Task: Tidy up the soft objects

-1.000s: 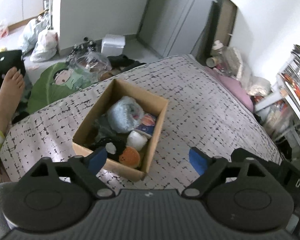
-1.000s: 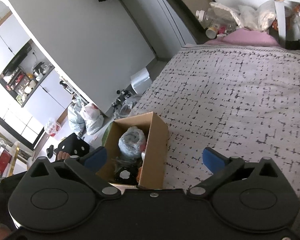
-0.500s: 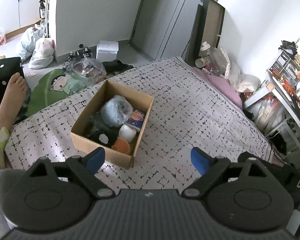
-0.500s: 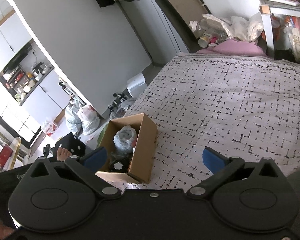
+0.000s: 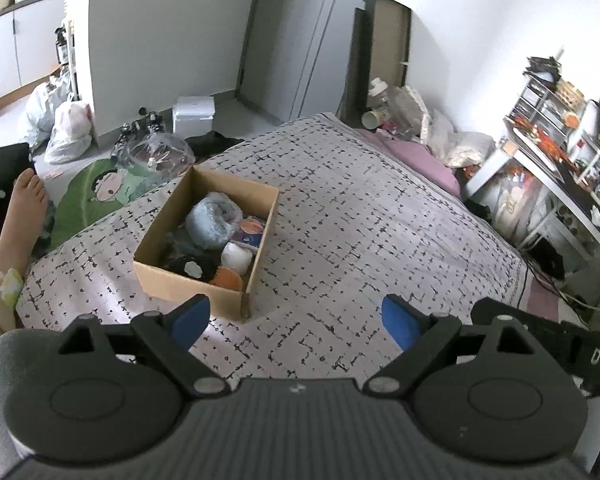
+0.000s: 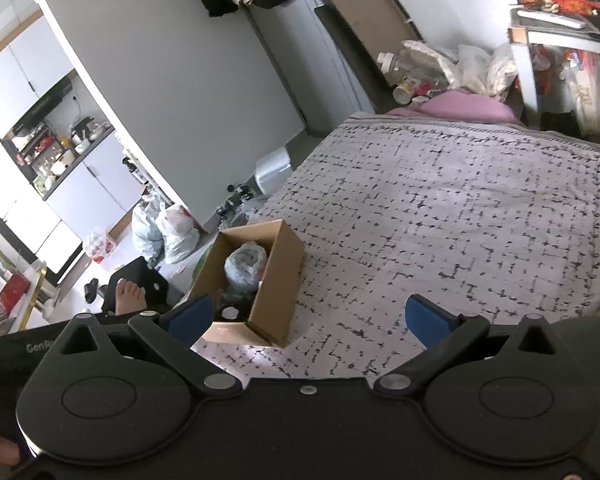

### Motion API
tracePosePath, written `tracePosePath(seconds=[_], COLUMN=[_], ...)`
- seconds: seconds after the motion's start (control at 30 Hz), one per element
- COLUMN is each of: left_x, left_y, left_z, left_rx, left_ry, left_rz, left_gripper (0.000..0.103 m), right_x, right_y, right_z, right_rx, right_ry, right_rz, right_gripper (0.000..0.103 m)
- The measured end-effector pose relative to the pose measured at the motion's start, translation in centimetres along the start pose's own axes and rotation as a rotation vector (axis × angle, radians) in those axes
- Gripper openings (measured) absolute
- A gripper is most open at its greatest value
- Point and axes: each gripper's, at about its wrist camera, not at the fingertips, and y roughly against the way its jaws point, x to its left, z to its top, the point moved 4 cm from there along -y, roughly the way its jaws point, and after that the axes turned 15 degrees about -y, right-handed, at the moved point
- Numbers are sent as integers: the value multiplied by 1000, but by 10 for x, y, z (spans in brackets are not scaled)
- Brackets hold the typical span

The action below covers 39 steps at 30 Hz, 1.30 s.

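Note:
A brown cardboard box [image 5: 172,278] sits on the patterned bed cover [image 5: 360,220] near its left edge. It holds several soft items: a pale blue bundle in clear plastic [image 5: 214,220], a white ball [image 5: 237,258], an orange piece [image 5: 226,280] and a black plush [image 5: 192,266]. The box also shows in the right wrist view [image 6: 276,296], with the bundle [image 6: 246,264] inside. My left gripper [image 5: 296,322] is open and empty, raised well above the bed, right of the box. My right gripper [image 6: 306,318] is open and empty, high above the bed.
A bare foot [image 5: 22,208] rests left of the bed. Bags [image 5: 68,132], a white container [image 5: 194,114] and a green cushion [image 5: 100,196] lie on the floor. A pink pillow [image 5: 416,158] and clutter sit at the bed's far end. A loaded desk [image 5: 556,168] stands to the right.
Both grippers have risen and pulled back from the box, which now looks smaller and farther away. Both stay open and empty.

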Motion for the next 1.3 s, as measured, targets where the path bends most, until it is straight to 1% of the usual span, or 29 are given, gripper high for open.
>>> tracePosePath(seconds=[0.23,0.37,0.47,0.57,0.63,0.8,0.97,1.3], left_x=[-11,-13,-12,-9,-6,2,2,3], left_y=[10,16,21,27,31,39,42,42], left_z=[-9,-13,-16,-18,-19,-23,-26,-29], left_rx=[-11,-24,-39,-51,-59,-58,-55,-58], left_ry=[-41,-60,-63,-71,-70,-82,-98,-127], left_rz=[-10,-2,-21,-15,-11,24,35,43], left_gripper=[92,92,92,92,92,92,92,92], right_x=[-7,-11,-11,-7,-4,3,11,15], right_y=[18,25,30,36,39,43,45,41], right_z=[-7,-9,-11,-14,-18,-23,-26,-29], right_rx=[-30,-43,-48,-54,-59,-55,-50,-47], right_ry=[22,30,37,68,93,126,142,142], right_rz=[-21,-37,-41,-46,-66,-67,-51,-57], right_gripper=[103,103,103,103,103,103,103,103])
